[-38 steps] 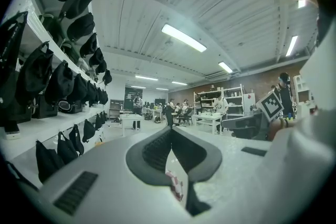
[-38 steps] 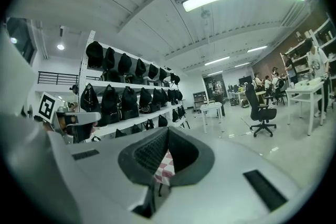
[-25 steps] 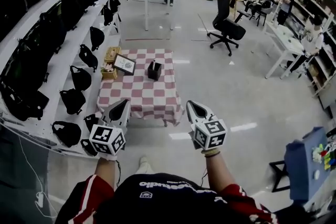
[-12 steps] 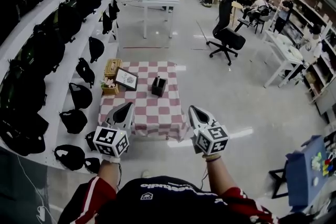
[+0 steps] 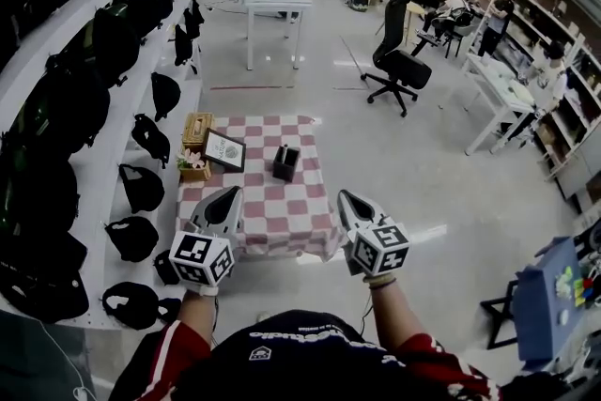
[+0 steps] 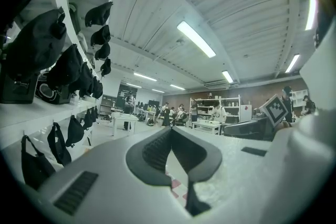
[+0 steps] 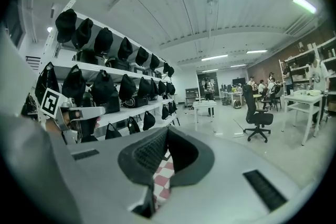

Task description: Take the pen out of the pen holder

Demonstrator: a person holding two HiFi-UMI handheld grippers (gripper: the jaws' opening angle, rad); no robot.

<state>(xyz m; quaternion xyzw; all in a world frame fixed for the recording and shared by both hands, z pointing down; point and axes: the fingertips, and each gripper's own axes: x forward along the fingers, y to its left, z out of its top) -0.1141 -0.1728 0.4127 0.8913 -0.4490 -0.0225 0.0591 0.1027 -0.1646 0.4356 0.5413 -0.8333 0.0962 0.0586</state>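
Note:
A black pen holder (image 5: 285,162) stands upright near the middle of a low table with a red-and-white chequered cloth (image 5: 258,207). The pen itself is too small to make out. Both grippers are held level over the near edge of the table, well short of the holder. My left gripper (image 5: 229,194) is shut, its tips meeting (image 6: 170,129) with nothing between them. My right gripper (image 5: 346,196) is also shut and empty (image 7: 167,129). The chequered cloth shows through the gap behind each pair of jaws.
A framed picture (image 5: 223,150), a wooden box (image 5: 198,127) and a small planter (image 5: 192,167) sit on the table's left side. White shelves with black bags (image 5: 141,188) run along the left. An office chair (image 5: 399,61) and a white table (image 5: 277,0) stand farther off.
The view and both grippers have moved forward toward the chequered table, which now lies closer below the grippers. Both grippers stay shut.

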